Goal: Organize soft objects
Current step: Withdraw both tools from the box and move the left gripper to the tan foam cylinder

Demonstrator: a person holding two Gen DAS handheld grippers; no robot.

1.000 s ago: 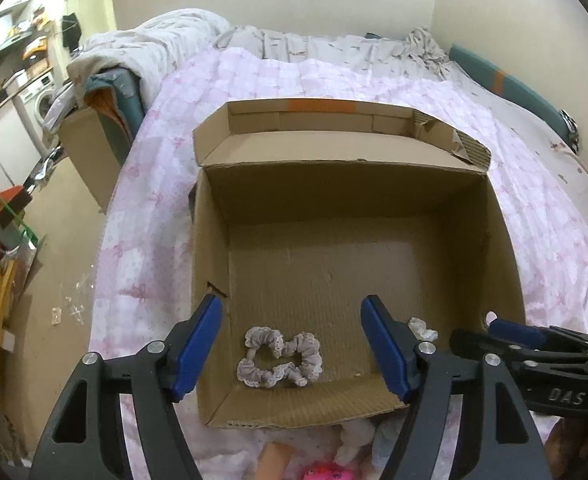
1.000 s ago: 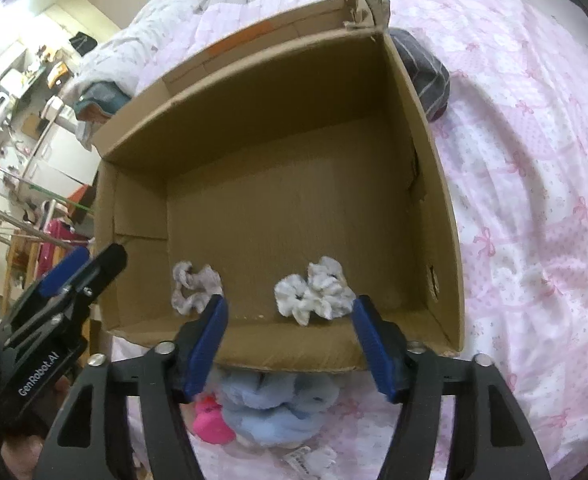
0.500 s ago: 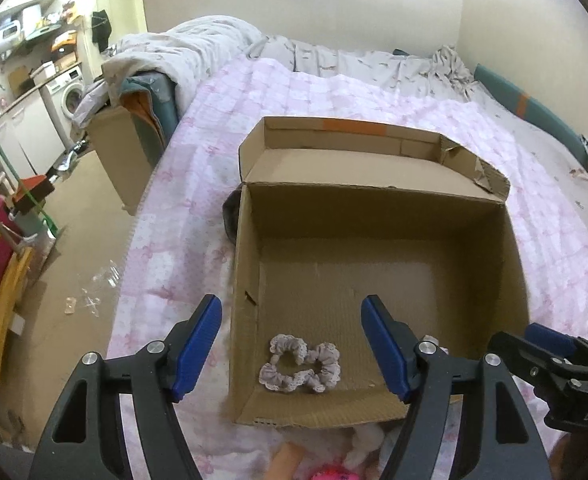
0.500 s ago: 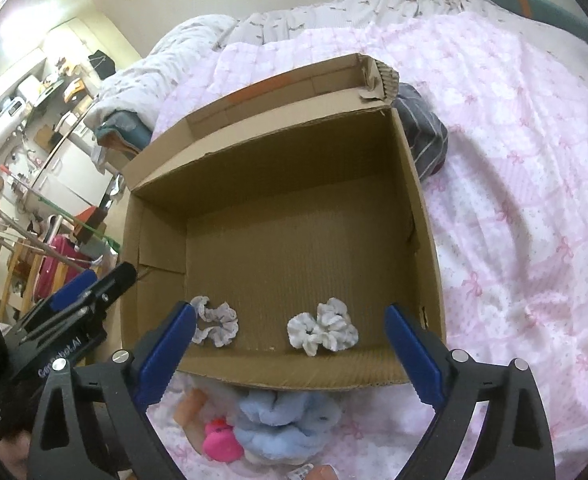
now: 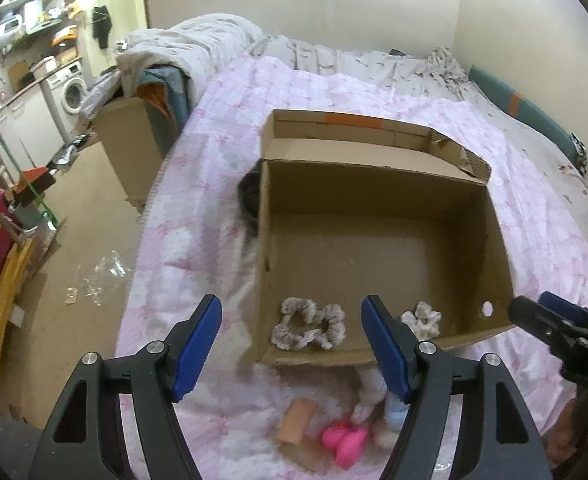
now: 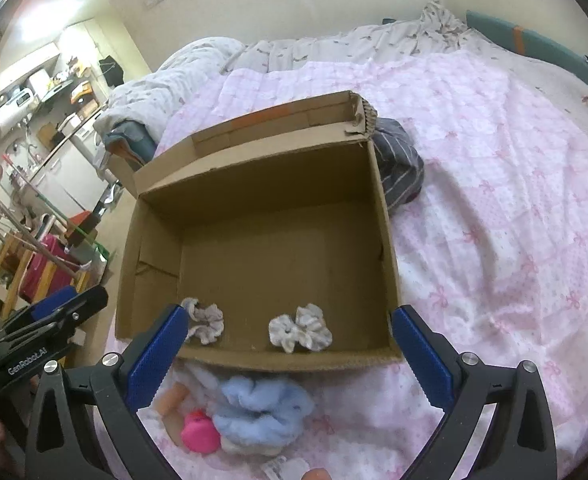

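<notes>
Scrunchies lay along the near wall of the cardboard box [image 6: 386,240] on the pink bedspread [image 6: 514,208]: a pale patterned scrunchie [image 5: 309,323] toward the left corner and a white scrunchie [image 6: 300,328] further right, apart from each other. Outside the box, just in front of its near wall, waited a blue fluffy scrunchie [image 6: 260,410], touching a pink toy [image 6: 200,432] and beside a tan roll [image 5: 297,420] (what exactly that was, I could not tell).

The left gripper [image 5: 292,348] stood open at a middling width with nothing between its pads. The right gripper [image 6: 290,356] was spread wide and likewise empty, hovering above the box's front edge.

The likely trouble lay in the clutter out front. The soft pieces were bunched so tightly that a grab at the blue one might snag the pink toy too, or drag the heap off the bed's edge. The box, light and sitting on soft bedding, might also shift if a finger clipped its wall.
</notes>
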